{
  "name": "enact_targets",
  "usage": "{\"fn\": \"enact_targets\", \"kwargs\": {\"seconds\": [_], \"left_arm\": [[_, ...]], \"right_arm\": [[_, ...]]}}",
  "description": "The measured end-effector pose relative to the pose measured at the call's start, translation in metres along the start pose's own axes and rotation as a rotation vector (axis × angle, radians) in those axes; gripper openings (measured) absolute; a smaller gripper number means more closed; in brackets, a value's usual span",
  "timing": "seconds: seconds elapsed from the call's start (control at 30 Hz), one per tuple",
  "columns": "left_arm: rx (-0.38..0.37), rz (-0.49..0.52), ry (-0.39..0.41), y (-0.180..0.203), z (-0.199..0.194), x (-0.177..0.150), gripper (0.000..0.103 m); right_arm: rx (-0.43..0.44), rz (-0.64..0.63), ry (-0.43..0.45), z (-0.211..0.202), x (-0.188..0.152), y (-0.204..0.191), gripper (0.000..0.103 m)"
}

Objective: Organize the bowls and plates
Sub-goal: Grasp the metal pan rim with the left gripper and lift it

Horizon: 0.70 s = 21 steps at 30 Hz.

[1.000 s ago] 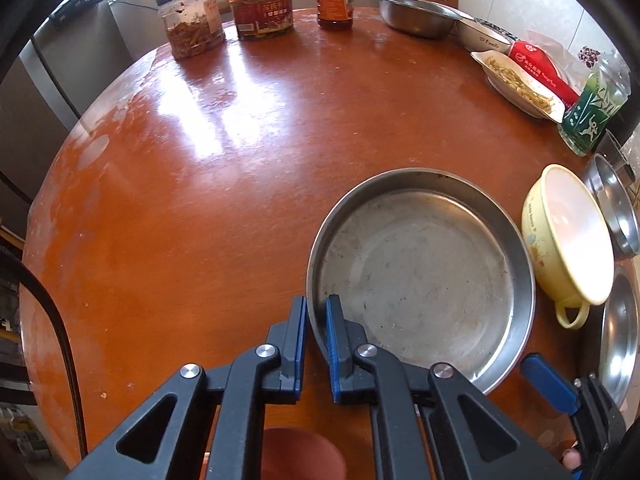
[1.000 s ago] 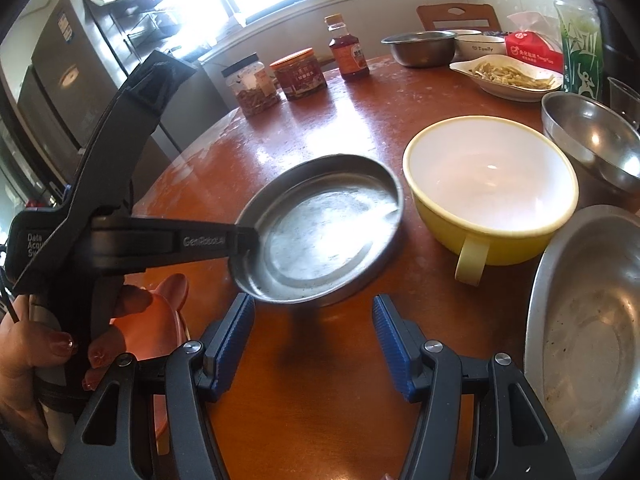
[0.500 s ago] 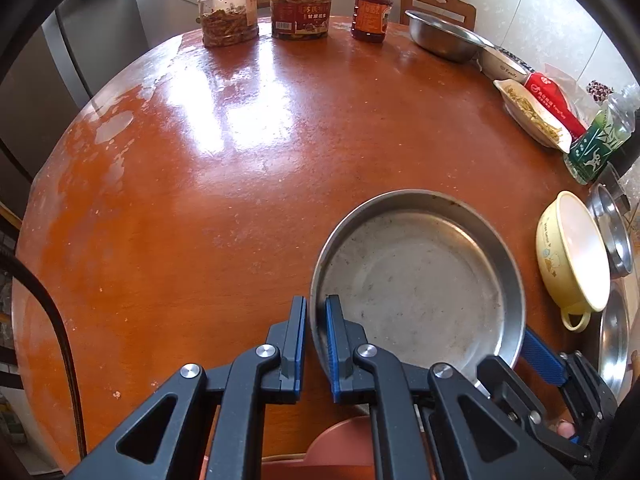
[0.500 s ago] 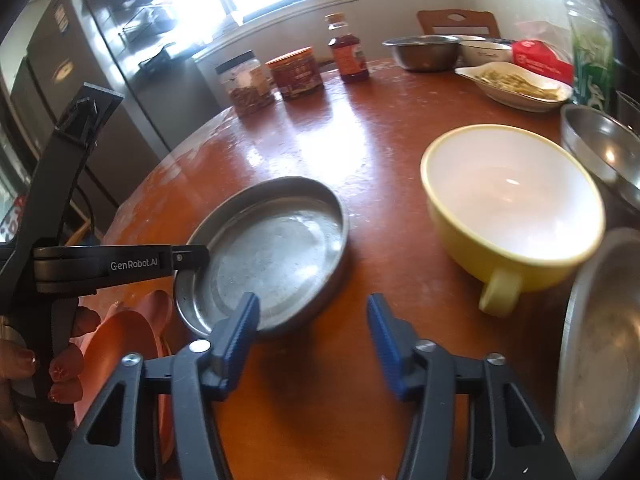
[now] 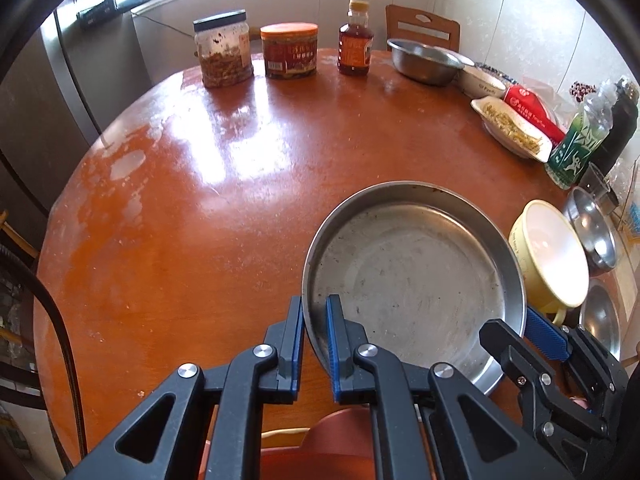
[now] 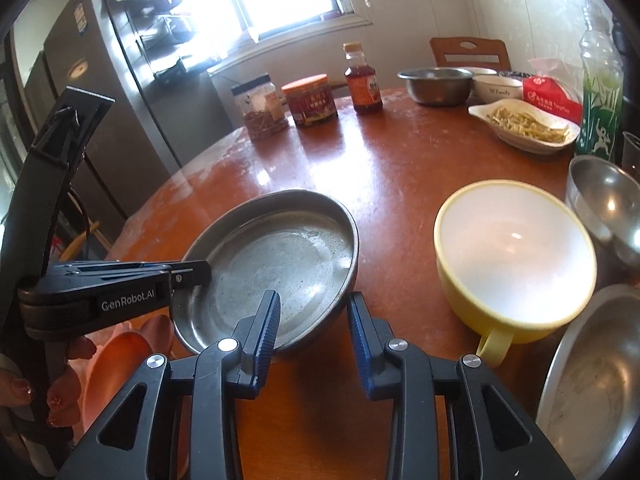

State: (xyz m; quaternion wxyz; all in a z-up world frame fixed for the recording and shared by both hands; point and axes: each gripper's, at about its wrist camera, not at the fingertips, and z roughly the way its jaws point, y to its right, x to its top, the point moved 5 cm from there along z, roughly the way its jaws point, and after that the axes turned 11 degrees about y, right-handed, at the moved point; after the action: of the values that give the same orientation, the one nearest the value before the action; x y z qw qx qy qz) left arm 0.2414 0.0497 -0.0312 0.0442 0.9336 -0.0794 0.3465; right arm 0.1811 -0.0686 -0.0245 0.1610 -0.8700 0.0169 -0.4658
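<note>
A round steel plate (image 5: 416, 280) is held over the brown round table (image 5: 200, 208). My left gripper (image 5: 314, 332) is shut on the plate's near-left rim. In the right wrist view the same steel plate (image 6: 276, 264) has its near edge raised, with the left gripper (image 6: 188, 274) clamped on its left rim. My right gripper (image 6: 314, 320) is open, its fingers either side of the plate's near rim. A yellow bowl with a handle (image 6: 512, 256) sits right of the plate; it also shows in the left wrist view (image 5: 548, 256).
A second steel plate (image 6: 592, 380) and a small steel bowl (image 6: 608, 204) are at the right edge. Jars (image 5: 226, 52), a sauce bottle (image 5: 355, 40), a steel bowl (image 5: 424, 60), a dish of food (image 5: 512, 128) and a green bottle (image 5: 576, 148) line the far side. A pink item (image 6: 124, 356) lies under the plate's near edge.
The left gripper has drawn the steel plate back toward the table's near edge and tilted up. The right gripper has closed in on the plate's near rim, still open.
</note>
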Motion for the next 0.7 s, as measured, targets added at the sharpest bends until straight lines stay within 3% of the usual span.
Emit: {"fn": "enact_targets", "kwargs": {"seconds": [0.4,0.7], "left_arm": [[0.011,0.015,0.077,0.008,-0.026,0.015,0.011],[0.028,-0.039,0.145,-0.005,-0.067,0.011,0.011]], "right_arm": [[-0.013,-0.052,0.061,-0.014,0.024,-0.007,0.036],[0.07,-0.082,0.1,-0.04,0.032,-0.028,0.036]]}}
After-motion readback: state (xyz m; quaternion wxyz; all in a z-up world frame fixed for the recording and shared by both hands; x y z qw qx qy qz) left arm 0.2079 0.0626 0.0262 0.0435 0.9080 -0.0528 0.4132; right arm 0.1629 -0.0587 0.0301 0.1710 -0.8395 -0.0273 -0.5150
